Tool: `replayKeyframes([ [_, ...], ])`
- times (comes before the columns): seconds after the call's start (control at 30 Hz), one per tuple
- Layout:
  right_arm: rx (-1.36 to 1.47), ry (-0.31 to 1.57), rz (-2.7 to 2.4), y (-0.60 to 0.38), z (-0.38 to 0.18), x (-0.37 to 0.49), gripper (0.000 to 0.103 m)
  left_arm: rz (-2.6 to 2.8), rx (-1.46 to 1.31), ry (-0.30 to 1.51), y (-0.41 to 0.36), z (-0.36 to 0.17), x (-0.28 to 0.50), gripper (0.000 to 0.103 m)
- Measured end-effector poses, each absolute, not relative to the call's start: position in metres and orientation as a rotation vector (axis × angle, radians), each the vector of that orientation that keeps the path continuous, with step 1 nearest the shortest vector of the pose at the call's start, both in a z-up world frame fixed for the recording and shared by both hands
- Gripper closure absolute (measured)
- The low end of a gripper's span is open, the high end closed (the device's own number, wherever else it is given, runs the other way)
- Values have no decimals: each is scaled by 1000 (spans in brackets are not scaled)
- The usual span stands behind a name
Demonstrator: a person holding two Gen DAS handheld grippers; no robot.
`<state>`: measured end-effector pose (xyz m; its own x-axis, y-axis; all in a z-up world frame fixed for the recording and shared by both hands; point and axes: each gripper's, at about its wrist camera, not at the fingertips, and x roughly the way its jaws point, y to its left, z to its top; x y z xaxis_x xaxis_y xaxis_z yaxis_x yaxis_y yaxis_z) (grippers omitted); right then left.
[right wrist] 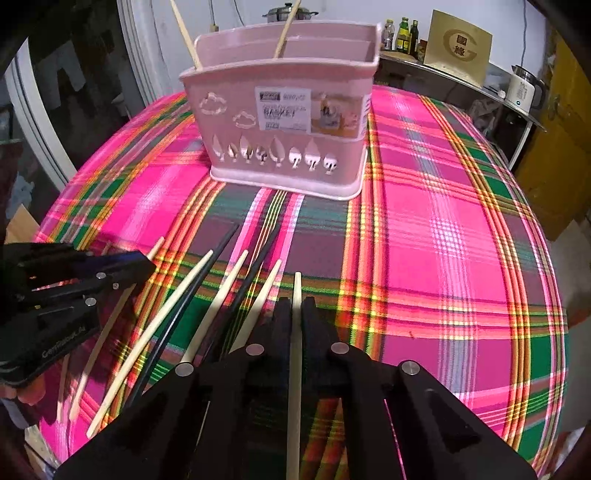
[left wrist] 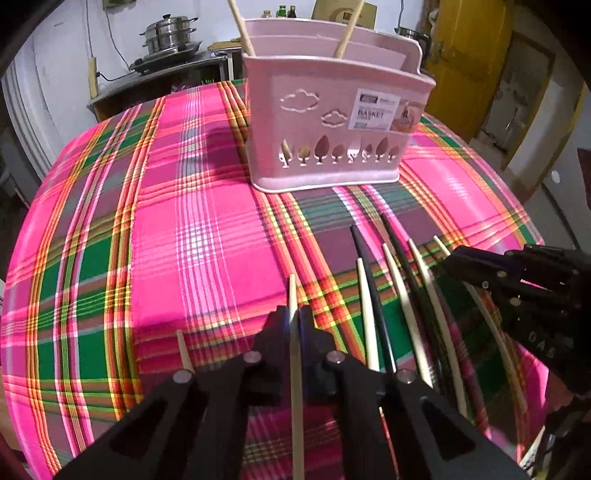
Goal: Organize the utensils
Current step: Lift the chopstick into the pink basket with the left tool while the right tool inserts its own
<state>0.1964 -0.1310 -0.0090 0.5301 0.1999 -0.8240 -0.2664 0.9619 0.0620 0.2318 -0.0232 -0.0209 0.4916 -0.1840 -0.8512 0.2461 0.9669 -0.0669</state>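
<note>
We have two tools, one in each hand, and each one is squeezed tight on a stick. Our left tool [left wrist: 294, 325] pinches a pale chopstick [left wrist: 295, 387] that runs straight down between its two fingers. Our right tool [right wrist: 296, 314] pinches another pale chopstick [right wrist: 294, 369] the same way. Each stick pokes out a little past the fingertips, so we think the grip is near the thin end.

The rest of the chopsticks [left wrist: 402, 295] lie flat on the counter [left wrist: 207, 236], between our two tools. Some are pale and some are black. They lie side by side, like a fan, and some cross over each other. One more pale stick [left wrist: 183, 350] lies alone, just left of our left tool.

The pink basket [left wrist: 332, 122] stands farther back on the bright checked cloth, well apart from the loose sticks. Two chopsticks [right wrist: 184, 33] already stand in it, leaning on the walls. It has walls inside that split it into parts, so things can be sorted. It stands tall so long sticks can stay up.

We think the job is only just begun, since most sticks are still on the counter. Next, these two sticks need to be lifted and tipped upright over the basket. They are thin and smooth, so they could slip or twist in the grip.
</note>
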Motion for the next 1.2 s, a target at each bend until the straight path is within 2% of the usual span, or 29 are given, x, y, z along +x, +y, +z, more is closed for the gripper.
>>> replayKeyframes([
  [0.77,52,736,341,-161,79,166,97,-324,-10,774,0,89,195,97],
  [1.2,48,640,345,-167,112,147,97,-341,-3,706,-1,118,180,97],
])
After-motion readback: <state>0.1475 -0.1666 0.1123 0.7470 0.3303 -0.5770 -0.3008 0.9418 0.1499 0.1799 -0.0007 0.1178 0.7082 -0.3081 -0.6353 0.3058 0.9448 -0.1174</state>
